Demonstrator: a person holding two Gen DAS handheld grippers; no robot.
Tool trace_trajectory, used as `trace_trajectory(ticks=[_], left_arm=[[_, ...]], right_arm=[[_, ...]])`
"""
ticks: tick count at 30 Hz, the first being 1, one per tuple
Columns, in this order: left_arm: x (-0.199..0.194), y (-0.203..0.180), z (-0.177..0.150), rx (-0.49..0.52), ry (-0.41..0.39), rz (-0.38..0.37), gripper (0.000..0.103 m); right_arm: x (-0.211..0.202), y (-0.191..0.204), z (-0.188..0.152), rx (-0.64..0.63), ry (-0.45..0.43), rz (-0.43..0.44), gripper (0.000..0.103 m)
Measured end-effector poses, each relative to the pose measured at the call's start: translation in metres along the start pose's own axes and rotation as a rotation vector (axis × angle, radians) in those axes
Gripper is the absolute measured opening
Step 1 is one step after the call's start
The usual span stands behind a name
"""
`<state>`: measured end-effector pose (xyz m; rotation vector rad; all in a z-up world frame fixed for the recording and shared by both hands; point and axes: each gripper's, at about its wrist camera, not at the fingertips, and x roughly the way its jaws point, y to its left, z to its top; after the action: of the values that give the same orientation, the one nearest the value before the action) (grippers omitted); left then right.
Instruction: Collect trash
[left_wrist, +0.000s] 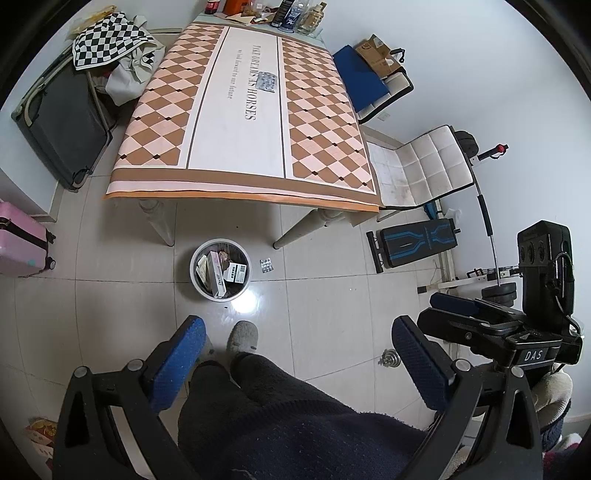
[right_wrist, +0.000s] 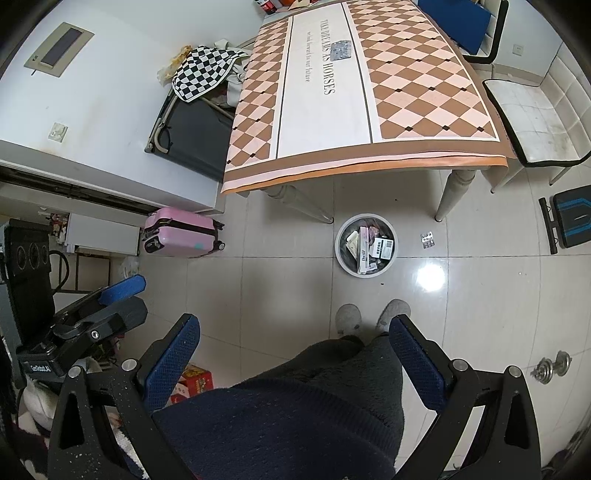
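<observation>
A round white trash bin (left_wrist: 195, 275) (right_wrist: 341, 254) stands on the tiled floor in front of the table and holds several boxes and wrappers. A silver pill blister pack (left_wrist: 266, 264) (right_wrist: 427, 240) lies on the floor just right of the bin. Another blister pack (left_wrist: 266, 82) (right_wrist: 340, 50) lies on the table's white centre strip. My left gripper (left_wrist: 297, 334) is open and empty, held high above the floor near the person's legs. My right gripper (right_wrist: 293, 334) is open and empty too, at a similar height.
The table (left_wrist: 325, 122) (right_wrist: 424, 88) has a diamond-pattern cloth, with bottles and clutter (left_wrist: 295, 14) at its far end. White chairs (left_wrist: 424, 166) stand to its right, a dark suitcase (left_wrist: 62, 125) and pink suitcase (right_wrist: 181, 232) to its left. A bench (left_wrist: 417, 240) and dumbbell (right_wrist: 552, 365) lie on the floor.
</observation>
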<state>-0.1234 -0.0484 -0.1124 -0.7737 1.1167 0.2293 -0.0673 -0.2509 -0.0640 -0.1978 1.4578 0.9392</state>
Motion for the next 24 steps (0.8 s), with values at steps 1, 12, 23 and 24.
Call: trace_trajectory(ticks=[1, 12, 23, 24], left_arm=[[-0.0002, 0.0005, 0.0001, 0.0, 0.002, -0.001, 0.103], [-0.0034, 0.0004, -0.0038, -0.007, 0.002, 0.001, 0.103], [-0.0027, 0.0002, -0.0029, -0.006, 0.003, 0.001, 0.103], [-0.0025, 0.0003, -0.0028, -0.004, 0.003, 0.001, 0.103]], right_arm=[[0.0001, -0.0006, -0.0006, 0.001, 0.0, 0.001, 0.103], [-0.0014, -0.0033, -0.0034, -0.002, 0.003, -0.002, 0.103], [-0.0013, -0.0043, -0.0037, -0.002, 0.007, -0.001, 0.103], [-0.0015, -0.0044, -0.0038, -0.002, 0.007, -0.001, 0.103]])
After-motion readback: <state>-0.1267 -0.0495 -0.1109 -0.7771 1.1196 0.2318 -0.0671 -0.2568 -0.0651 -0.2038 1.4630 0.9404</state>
